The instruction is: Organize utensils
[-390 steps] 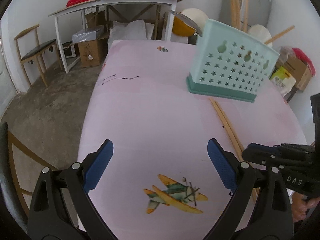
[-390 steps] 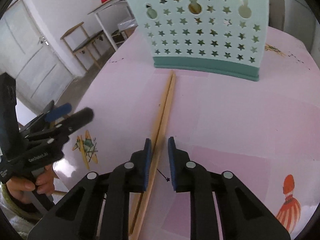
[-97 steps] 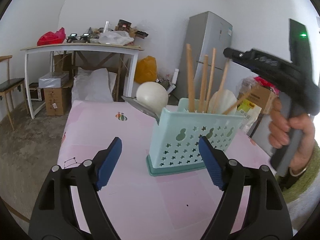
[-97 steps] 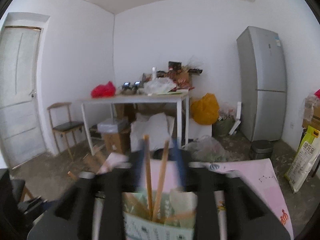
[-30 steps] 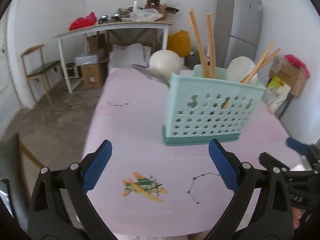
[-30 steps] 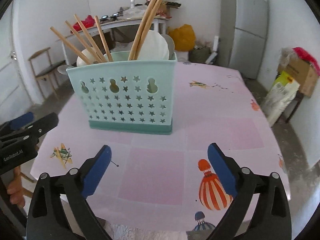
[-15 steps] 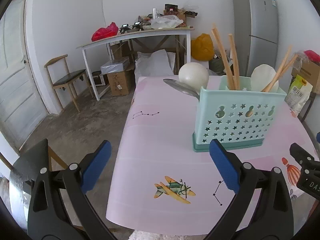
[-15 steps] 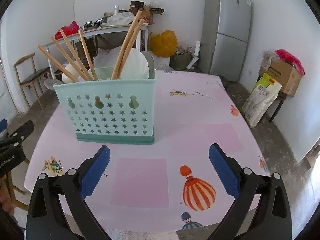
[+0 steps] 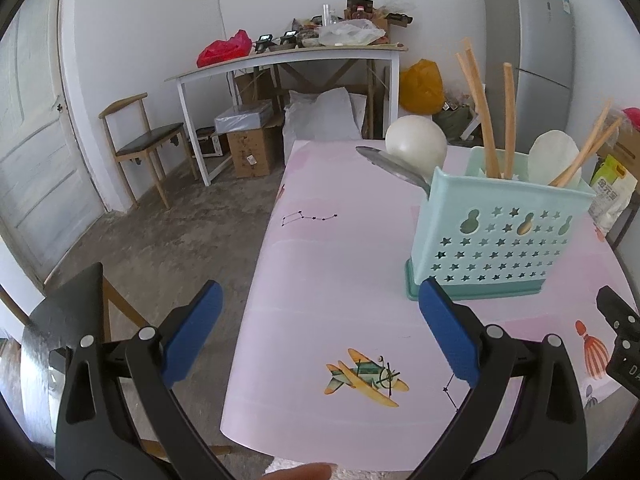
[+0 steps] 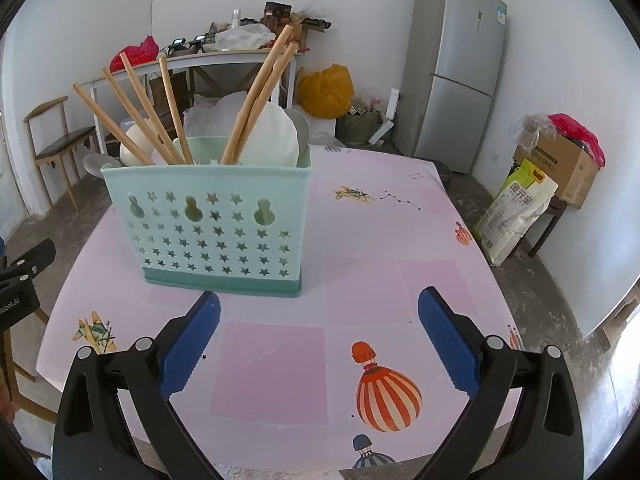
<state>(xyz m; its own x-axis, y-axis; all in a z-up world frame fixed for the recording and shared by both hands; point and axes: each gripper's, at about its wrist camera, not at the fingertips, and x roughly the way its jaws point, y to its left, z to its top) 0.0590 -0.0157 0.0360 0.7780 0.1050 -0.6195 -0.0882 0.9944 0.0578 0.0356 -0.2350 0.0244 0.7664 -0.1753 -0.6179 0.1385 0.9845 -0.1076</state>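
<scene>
A mint-green star-holed utensil basket stands upright on the pink tablecloth. Several wooden chopsticks lean out of its top. White spoons and a metal spoon also stick out of it. My left gripper hangs open and empty over the table's near left edge, short of the basket. My right gripper is open and empty too, in front of the basket's lower right corner. Each gripper shows at the edge of the other's view.
A dark chair back sits just left of the table edge under my left gripper. Farther off are a wooden chair, a cluttered white work table, a fridge, and a sack and boxes at the right.
The two chopsticks that lay on the table in my right gripper now stand in the basket. Both grippers have drawn back, open; over the last half second they barely moved.
</scene>
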